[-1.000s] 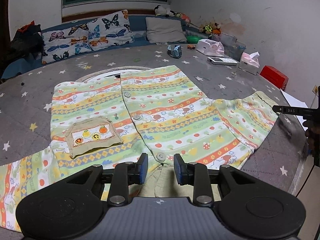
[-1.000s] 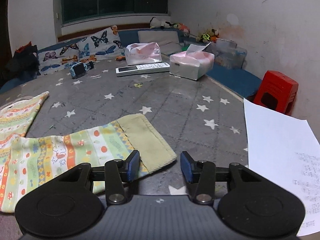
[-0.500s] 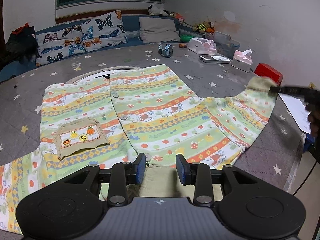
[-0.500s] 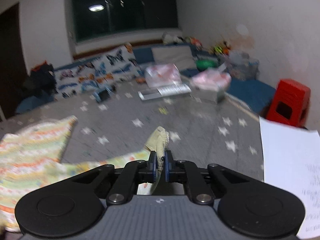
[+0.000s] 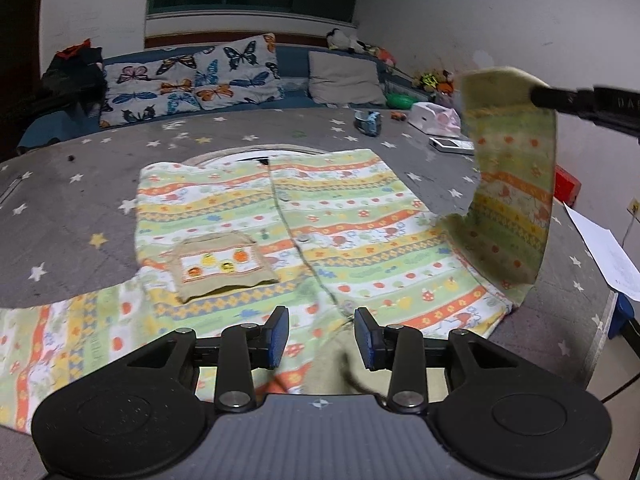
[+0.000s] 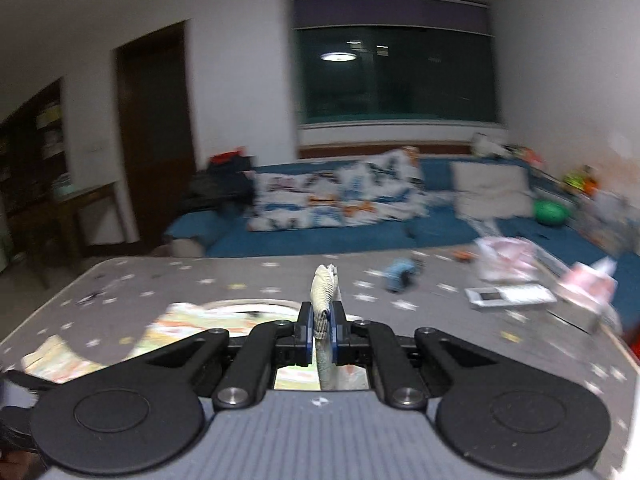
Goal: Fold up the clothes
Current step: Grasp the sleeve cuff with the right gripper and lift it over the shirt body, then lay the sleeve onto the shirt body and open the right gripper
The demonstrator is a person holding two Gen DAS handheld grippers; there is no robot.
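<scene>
The striped shirt [image 5: 328, 240] lies spread on the starry table [image 5: 80, 200], its sleeve [image 5: 516, 184] lifted by the cuff in the clamped right gripper [image 6: 321, 328]. The left gripper [image 5: 321, 334] hovers open over the collar, jaws just widening, nothing between them — unpinned, the shirt may drag or the thin cuff slip.

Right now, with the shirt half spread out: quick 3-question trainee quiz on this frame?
1. True or false: the right gripper is shut on the sleeve cuff.
2. What lies between the left gripper's open jaws? A) shirt hem B) tissue pack C) paper sheet
3. Fill in: the sewn-on pocket shows a row of ____.

Key: 1 true; 2 A; 3 fruit.
</scene>
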